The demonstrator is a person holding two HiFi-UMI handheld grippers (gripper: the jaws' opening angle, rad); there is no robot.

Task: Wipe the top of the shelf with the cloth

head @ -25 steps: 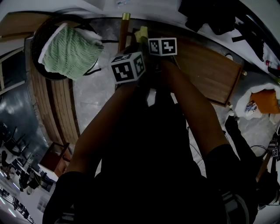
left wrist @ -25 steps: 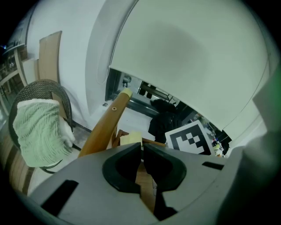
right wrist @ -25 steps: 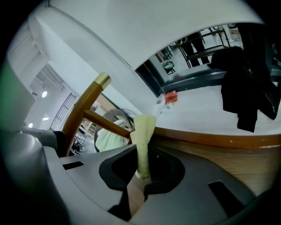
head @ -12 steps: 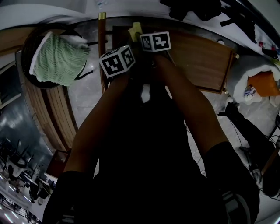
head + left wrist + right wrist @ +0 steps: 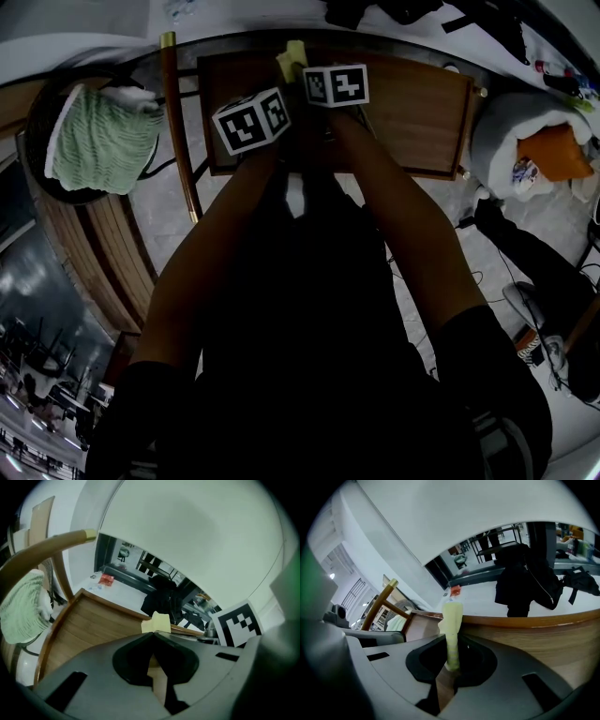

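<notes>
I'm holding both grippers together at the top centre of the head view, marker cubes side by side over the wooden shelf top [image 5: 412, 112]. The right gripper [image 5: 453, 638] is clamping the pale yellow cloth [image 5: 451, 620]: a folded strip is running up through the gap between its jaws and sticking out upright past the tips. The left gripper [image 5: 153, 633] is closed tip to tip, and a flat corner of the same cloth is sitting right at those tips, so it is looking pinched there too. In the head view the cloth is poking out just above and between the two cubes, near the far edge of the shelf top, at the upper centre of the frame. I can't tell if the cloth is touching the wood. The shelf top is lying as a brown plank panel across the upper middle of the frame, mostly to the right of my grippers. A green knitted cushion [image 5: 98, 141] is resting on a round dark chair at the upper left, with a wooden bar [image 5: 178, 122] with a brass-coloured end standing between it and the shelf. A white bag [image 5: 511, 131] holding something orange is sitting at the upper right. My arms are filling the lower middle.
</notes>
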